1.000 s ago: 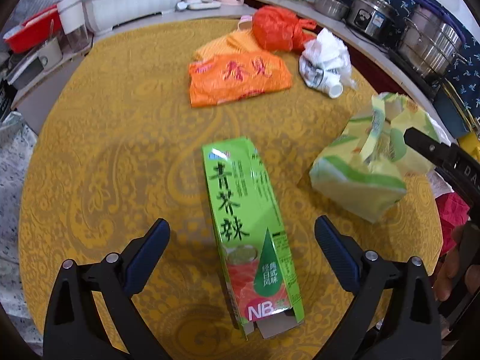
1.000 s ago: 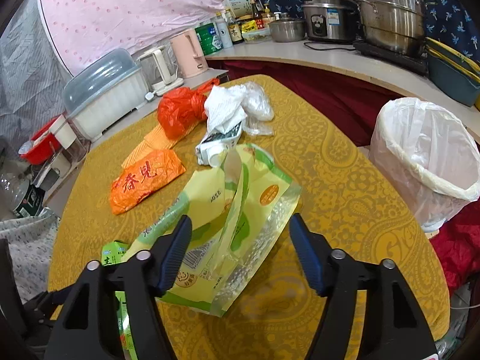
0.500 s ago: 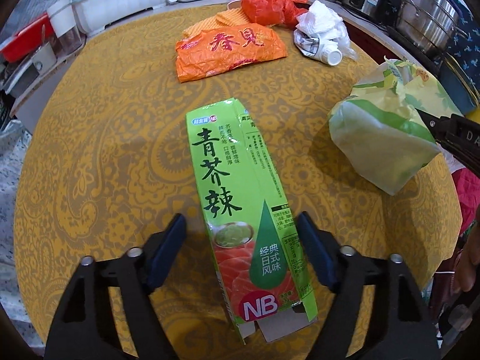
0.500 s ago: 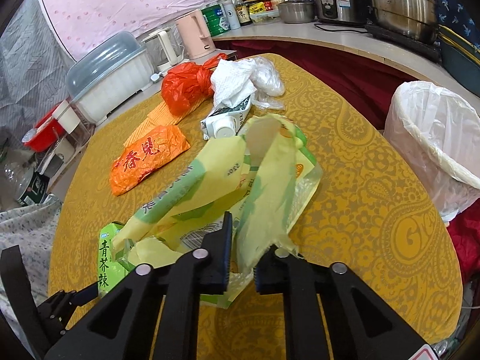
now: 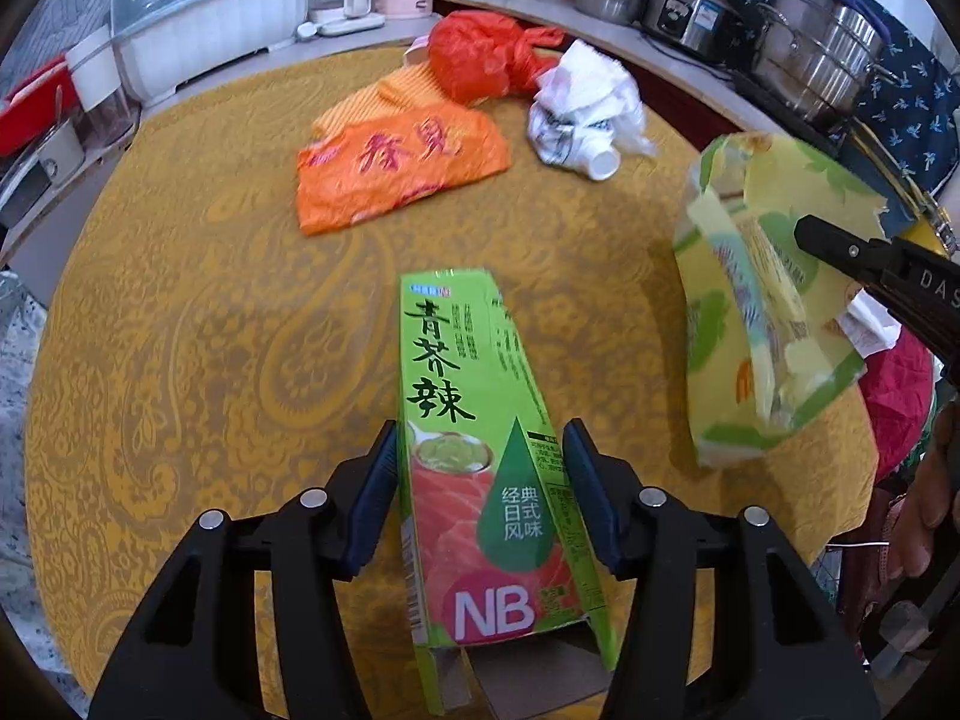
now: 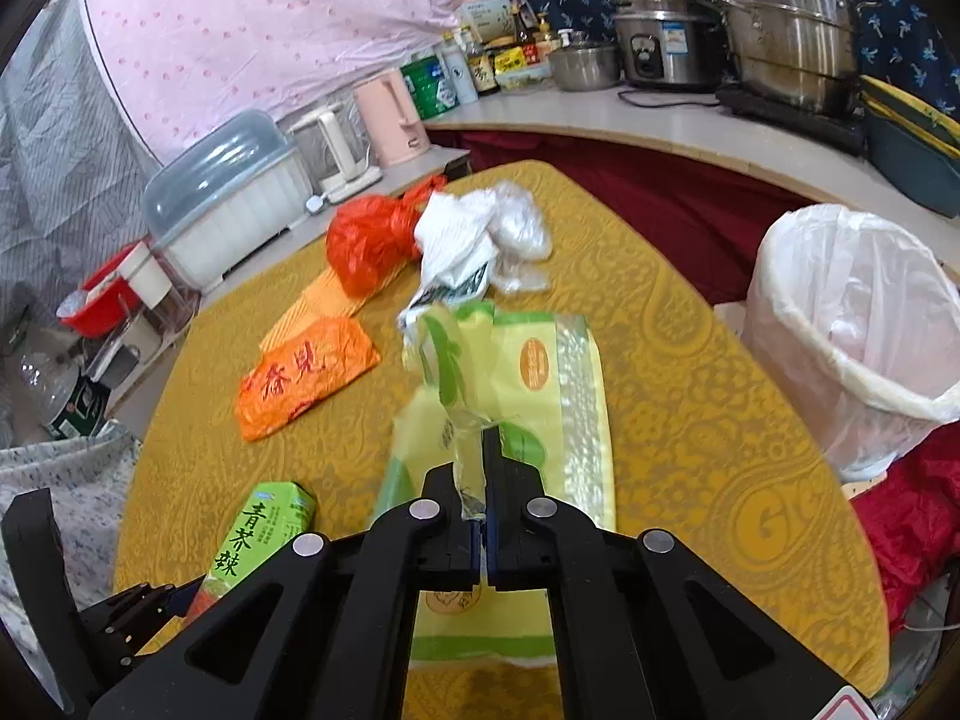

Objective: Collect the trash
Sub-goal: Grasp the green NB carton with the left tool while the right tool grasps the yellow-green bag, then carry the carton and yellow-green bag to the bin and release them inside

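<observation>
Presently, both grippers are working over the yellow table (image 5: 180, 330). The left gripper (image 5: 480, 480) is closing on the green box (image 5: 480, 420), lying lower centre in its view; its jaws have just been narrowing and now sit against both long sides, so I judge the box held. The right gripper (image 6: 474, 480) has just clamped shut, and is pinching a fold of the yellow-green bag (image 6: 528, 372) at centre frame. In the left view the bag (image 5: 762, 300) is hanging clear of the cloth at the right edge.

The box is looking like thin, empty card with an open flap at the near end: light, moderately stiff, liable to crush if squeezed hard. Gripping across its narrow width near the middle seems sound. The bag is soft, crinkly film, very light, probably slippery; a pinch on a bunched fold suits it.

The lined bin (image 6: 852, 324) is standing at right, beside the table. An orange packet (image 5: 402, 168), a red bag (image 5: 480, 54) and a white wad (image 5: 582, 102) are lying at upper centre, uncollected.
</observation>
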### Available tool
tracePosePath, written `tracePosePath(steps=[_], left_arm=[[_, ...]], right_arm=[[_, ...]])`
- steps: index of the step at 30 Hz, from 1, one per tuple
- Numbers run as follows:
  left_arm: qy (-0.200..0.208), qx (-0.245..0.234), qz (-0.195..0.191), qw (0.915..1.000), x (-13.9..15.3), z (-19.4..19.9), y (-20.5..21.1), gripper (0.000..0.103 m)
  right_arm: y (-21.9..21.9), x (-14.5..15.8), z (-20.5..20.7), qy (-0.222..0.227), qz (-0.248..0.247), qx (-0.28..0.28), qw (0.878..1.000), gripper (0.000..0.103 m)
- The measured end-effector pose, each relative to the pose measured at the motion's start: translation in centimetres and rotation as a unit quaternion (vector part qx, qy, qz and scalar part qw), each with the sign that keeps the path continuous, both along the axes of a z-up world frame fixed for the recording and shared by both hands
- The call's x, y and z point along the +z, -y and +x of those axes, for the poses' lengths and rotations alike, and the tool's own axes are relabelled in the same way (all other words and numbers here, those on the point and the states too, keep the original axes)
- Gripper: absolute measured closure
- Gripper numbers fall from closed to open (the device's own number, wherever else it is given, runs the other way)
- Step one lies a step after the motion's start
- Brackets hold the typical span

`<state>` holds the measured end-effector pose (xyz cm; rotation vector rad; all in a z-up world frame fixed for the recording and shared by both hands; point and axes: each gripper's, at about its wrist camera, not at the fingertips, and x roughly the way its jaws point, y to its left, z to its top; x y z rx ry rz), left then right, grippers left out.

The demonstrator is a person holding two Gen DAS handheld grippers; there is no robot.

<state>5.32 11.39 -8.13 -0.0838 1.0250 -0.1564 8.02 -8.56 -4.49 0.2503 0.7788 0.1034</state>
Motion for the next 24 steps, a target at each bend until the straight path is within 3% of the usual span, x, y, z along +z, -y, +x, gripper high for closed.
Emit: tracePosePath(steps=[1, 2, 4, 7, 17, 24], left_arm=[[0.004, -0.002, 0.000, 1.0000, 0.3, 0.2, 0.2, 0.082], [-0.004, -0.012, -0.004, 0.9999, 0.5, 0.7, 0.7, 0.084], [-0.008, -0.021, -0.022, 0.9995, 0.8, 1.4, 1.3, 0.084], [0.004, -0.034, -0.010, 0.9994, 1.2, 2.3, 2.8, 0.084], [-0.010, -0.050, -0.014, 0.9986, 0.7, 2.7, 4.8, 0.084], [0.013, -0.069, -0.018, 0.9974, 2.9, 2.9, 6.4, 0.085]], right_arm=[[0.3, 0.4, 0.0, 0.005, 0.000, -0.003, 1.000, 0.102], [0.8, 0.8, -0.1, 0.010, 0.001, -0.007, 1.000, 0.102], [1.6, 1.5, -0.2, 0.020, 0.005, -0.013, 1.000, 0.102], [3.1, 2.2, -0.2, 0.030, 0.005, -0.027, 0.999, 0.102], [6.3, 2.6, -1.0, 0.038, 0.012, -0.055, 0.998, 0.102], [8.5, 3.6, -1.1, 0.055, 0.014, -0.075, 0.996, 0.102]])
